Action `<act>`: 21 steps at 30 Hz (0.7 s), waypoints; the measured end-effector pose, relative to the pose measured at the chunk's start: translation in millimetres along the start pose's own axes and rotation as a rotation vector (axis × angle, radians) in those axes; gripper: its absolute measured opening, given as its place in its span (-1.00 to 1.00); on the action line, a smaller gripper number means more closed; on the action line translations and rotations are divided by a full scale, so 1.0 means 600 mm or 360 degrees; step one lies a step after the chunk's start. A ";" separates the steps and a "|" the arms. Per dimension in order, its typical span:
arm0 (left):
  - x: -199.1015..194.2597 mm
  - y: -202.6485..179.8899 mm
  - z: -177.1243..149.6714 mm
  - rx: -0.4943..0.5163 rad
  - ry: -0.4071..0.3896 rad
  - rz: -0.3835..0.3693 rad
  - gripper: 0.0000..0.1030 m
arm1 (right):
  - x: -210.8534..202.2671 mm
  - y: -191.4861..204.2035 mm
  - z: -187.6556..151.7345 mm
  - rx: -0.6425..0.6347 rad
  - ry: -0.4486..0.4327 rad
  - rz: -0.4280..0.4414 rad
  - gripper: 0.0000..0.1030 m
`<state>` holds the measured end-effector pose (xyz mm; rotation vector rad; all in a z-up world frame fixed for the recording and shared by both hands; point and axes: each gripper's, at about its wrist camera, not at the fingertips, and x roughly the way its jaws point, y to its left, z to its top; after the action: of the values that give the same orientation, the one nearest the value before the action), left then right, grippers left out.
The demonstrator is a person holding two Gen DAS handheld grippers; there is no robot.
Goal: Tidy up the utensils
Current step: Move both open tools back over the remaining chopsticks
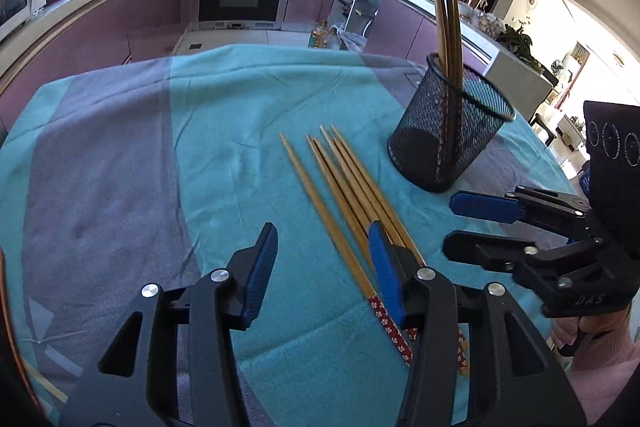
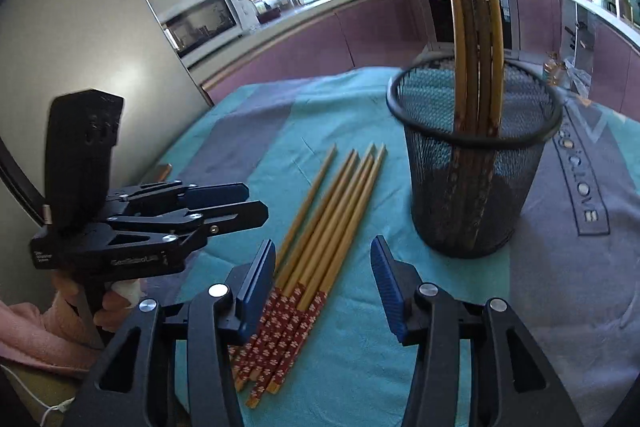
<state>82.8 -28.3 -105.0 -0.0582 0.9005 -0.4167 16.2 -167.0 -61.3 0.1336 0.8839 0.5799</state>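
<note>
Only the right wrist view shows chopsticks probably five; each hand-held gripper gapes empty.

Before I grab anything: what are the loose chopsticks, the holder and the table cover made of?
Loose chopsticks: likely bamboo or light wood, matte tan, with red flower-patterned handle ends, wrap or paint unclear. Holder: probably black metal mesh; see-through weave, solid rolled rim. Table cover: soft woven fabric, teal and grey; creases and folds show.

Five loose chopsticks, tan wood with red flowered handles, lie side by side on the cloth. Beside them, black mesh cup upright, holding several darker chopsticks on end.
</note>
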 end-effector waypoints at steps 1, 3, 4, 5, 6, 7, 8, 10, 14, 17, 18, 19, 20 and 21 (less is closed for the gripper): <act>0.008 -0.006 0.001 -0.0002 0.0011 0.0006 -0.09 | 0.005 -0.001 -0.002 0.0019 0.0007 0.0005 -0.08; 0.017 -0.006 -0.005 -0.0001 0.0027 0.0019 -0.09 | 0.009 -0.002 -0.005 0.0030 0.0011 -0.0017 -0.08; 0.020 -0.009 -0.005 0.0001 0.0034 0.0021 -0.09 | 0.011 -0.001 -0.004 0.0030 0.0009 -0.0028 -0.08; 0.023 -0.011 -0.005 0.0003 0.0039 0.0027 -0.09 | 0.011 -0.002 0.000 0.0032 0.0007 -0.0032 -0.08; 0.024 -0.014 -0.004 0.0005 0.0043 0.0030 -0.09 | 0.012 -0.002 0.000 0.0033 0.0004 -0.0039 -0.08; 0.027 -0.016 -0.004 0.0006 0.0050 0.0029 -0.09 | 0.014 0.000 0.000 0.0031 0.0003 -0.0049 -0.08; 0.027 -0.016 -0.005 0.0003 0.0056 0.0028 -0.09 | 0.014 0.001 0.001 0.0024 0.0004 -0.0061 -0.08; 0.029 -0.018 -0.003 0.0005 0.0067 0.0039 -0.09 | 0.019 0.003 0.000 0.0021 0.0005 -0.0070 -0.08; 0.034 -0.025 -0.003 0.0024 0.0064 0.0065 -0.09 | 0.034 0.006 0.002 0.0022 0.0009 -0.0101 -0.08; 0.038 -0.030 0.000 0.0043 0.0067 0.0099 -0.09 | 0.035 0.004 -0.001 0.0016 0.0007 -0.0127 -0.08; 0.039 -0.031 -0.001 0.0054 0.0066 0.0111 -0.09 | 0.038 0.005 0.000 0.0012 0.0005 -0.0137 -0.08; 0.041 -0.034 -0.001 0.0069 0.0065 0.0127 -0.10 | 0.040 0.006 0.000 0.0011 0.0002 -0.0146 -0.08; 0.042 -0.036 -0.001 0.0082 0.0064 0.0142 -0.12 | 0.041 0.006 -0.001 0.0008 0.0001 -0.0158 -0.08; 0.043 -0.038 0.000 0.0091 0.0064 0.0157 -0.13 | 0.044 0.006 -0.001 0.0007 0.0003 -0.0166 -0.09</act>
<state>89.5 -59.1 -119.5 0.0471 0.9266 -0.3522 27.5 -149.8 -78.5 0.0900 0.8888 0.4808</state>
